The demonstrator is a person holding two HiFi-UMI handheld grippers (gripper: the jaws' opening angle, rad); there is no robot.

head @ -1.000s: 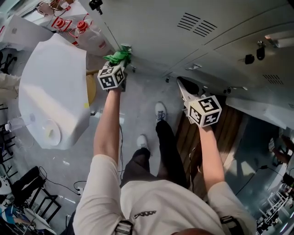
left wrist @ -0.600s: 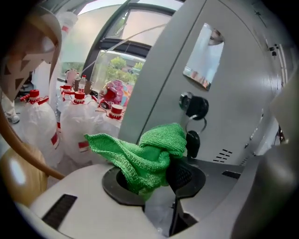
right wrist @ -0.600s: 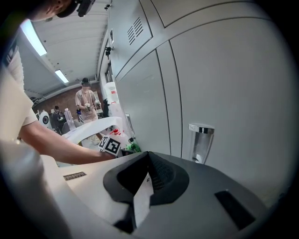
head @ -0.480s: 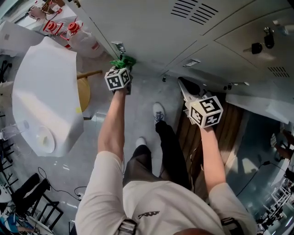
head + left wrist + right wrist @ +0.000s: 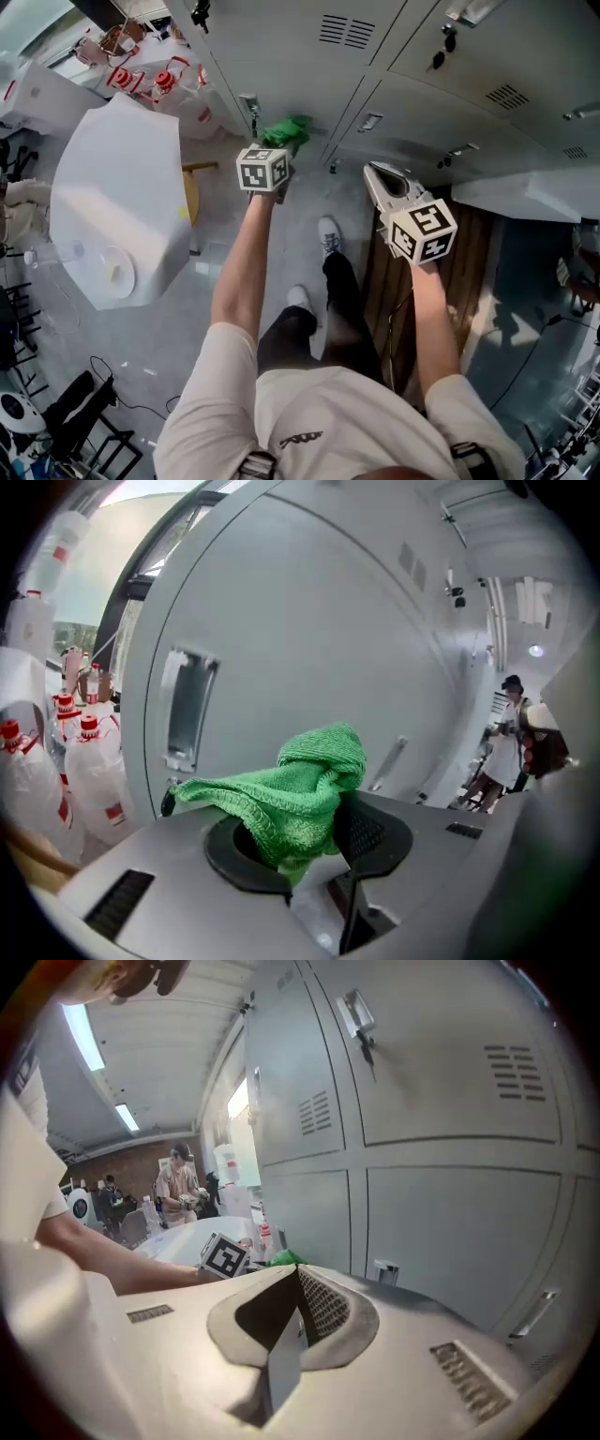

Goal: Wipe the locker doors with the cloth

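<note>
Grey locker doors fill the top of the head view. My left gripper is shut on a green cloth and holds it against the lower door, right of a door handle. In the left gripper view the cloth bunches out of the left gripper, close to the door and its handle. My right gripper is shut with nothing in it, a little off the lockers. The right gripper view shows the right gripper with jaws together, facing the doors.
A white round table stands at left, with red-capped bottles on the floor beside the lockers. A wooden board lies under my right arm. People stand in the background. My shoes are below the lockers.
My left gripper has carried the green cloth to the right along the lower locker door, past the handle. The right gripper has hardly moved.
</note>
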